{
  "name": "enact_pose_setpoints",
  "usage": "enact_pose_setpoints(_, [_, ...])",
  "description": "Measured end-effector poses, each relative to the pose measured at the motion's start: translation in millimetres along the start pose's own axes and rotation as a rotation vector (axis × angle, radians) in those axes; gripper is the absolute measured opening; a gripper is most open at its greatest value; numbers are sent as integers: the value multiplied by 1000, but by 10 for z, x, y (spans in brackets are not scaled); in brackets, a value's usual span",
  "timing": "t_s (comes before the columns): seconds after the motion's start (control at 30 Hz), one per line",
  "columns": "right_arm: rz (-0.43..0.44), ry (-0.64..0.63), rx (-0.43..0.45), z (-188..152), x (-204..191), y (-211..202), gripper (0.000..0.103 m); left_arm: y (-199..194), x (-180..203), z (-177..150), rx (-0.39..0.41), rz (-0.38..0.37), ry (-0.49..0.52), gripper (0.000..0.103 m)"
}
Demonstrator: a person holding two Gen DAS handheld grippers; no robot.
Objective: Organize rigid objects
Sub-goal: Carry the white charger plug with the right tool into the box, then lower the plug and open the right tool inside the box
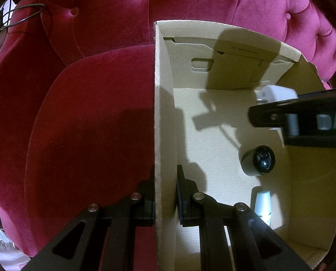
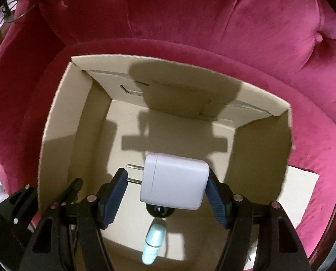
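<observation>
- A pink velvet armchair (image 1: 95, 117) fills the room's view; the open cardboard box (image 2: 61, 122) sits on its seat cushion.
- The left gripper (image 1: 165, 201) is clamped on the box's left wall, one finger outside, one inside.
- The right gripper (image 2: 165, 192) hangs above the box interior, closed on a white charger (image 2: 174, 180), held by its ends.
- The charger's long axis runs across between the fingers, prongs pointing left.
- Below it on the box floor lie a small round camera (image 1: 258, 160) and a pale blue bottle (image 2: 153, 244).
</observation>
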State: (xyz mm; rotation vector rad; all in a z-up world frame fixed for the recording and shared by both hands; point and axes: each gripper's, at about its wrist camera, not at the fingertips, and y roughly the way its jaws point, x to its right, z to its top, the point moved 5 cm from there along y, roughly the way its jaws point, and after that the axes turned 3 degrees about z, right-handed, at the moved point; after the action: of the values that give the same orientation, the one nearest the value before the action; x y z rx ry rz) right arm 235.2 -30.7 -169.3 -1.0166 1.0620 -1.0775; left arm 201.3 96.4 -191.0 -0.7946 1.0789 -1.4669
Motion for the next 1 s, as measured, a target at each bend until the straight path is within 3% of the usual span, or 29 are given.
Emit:
enact_pose_setpoints(0.53, [-1,33,-69,-15,155,493,72,6,-25,-6,-1,-9,-3,14])
enact_pose_setpoints(1.0, [-11,0,-11,10,196,133,72,10,-19,-1,-2,-4,-2,14])
